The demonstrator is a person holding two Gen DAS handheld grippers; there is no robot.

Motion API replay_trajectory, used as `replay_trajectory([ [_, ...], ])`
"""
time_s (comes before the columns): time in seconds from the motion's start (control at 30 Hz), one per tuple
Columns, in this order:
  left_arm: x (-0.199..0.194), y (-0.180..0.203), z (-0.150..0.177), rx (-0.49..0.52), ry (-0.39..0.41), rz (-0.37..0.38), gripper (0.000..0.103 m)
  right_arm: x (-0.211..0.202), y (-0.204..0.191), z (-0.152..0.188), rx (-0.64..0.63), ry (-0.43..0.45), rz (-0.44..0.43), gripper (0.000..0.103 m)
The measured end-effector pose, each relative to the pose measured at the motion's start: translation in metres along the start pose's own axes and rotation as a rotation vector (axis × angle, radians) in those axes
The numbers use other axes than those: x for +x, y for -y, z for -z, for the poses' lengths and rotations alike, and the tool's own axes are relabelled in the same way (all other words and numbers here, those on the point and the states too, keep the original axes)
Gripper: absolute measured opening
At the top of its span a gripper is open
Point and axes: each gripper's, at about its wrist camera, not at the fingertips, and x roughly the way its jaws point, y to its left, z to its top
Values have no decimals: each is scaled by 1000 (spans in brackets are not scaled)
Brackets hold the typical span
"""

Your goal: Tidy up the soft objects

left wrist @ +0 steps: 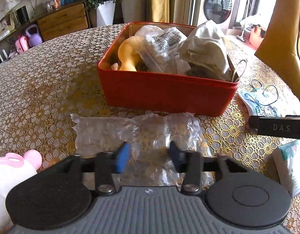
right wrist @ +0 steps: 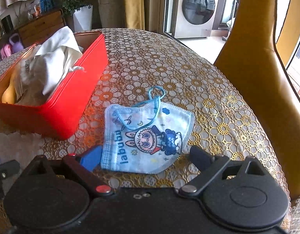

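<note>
Likely trouble: thin bubble wrap (left wrist: 134, 130) flat on the desk (left wrist: 42, 81), slippery between the half-closed left claw (left wrist: 149, 156), pads not visibly pinching it, so a slide-out or a snag on the lacy cloth. Right claw (right wrist: 146, 156) spread wide, straddling the face mask (right wrist: 148, 132), gripping nothing; ear loop easily missed. Red box (left wrist: 167, 95) just behind, already heaped with a white cloth bag (left wrist: 206, 46). Pink plush (left wrist: 11, 167) beside.
</note>
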Motion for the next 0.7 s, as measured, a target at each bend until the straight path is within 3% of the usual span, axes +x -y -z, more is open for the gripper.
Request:
replay_trajectory([
  [0.1,1,-6,-2,-2,0,17,15,-3,-2,1,1,14,-1,85],
  [0.2,1,-12,-4,-31,-14,44,8,-7,-2,1,9,29,4,69],
  [0.3,-3,-15,-4,-33,-20,67,8,-10,0,1,10,44,11,35],
  [0.33,-5,-16,-4,-28,-15,78,8,-11,1,0,8,46,18,19],
  [0.37,-7,-17,-3,-22,-8,87,8,-11,2,0,10,46,19,13],
  [0.7,-23,-31,-3,-59,-55,161,5,-25,17,6,69,70,-61,9],
])
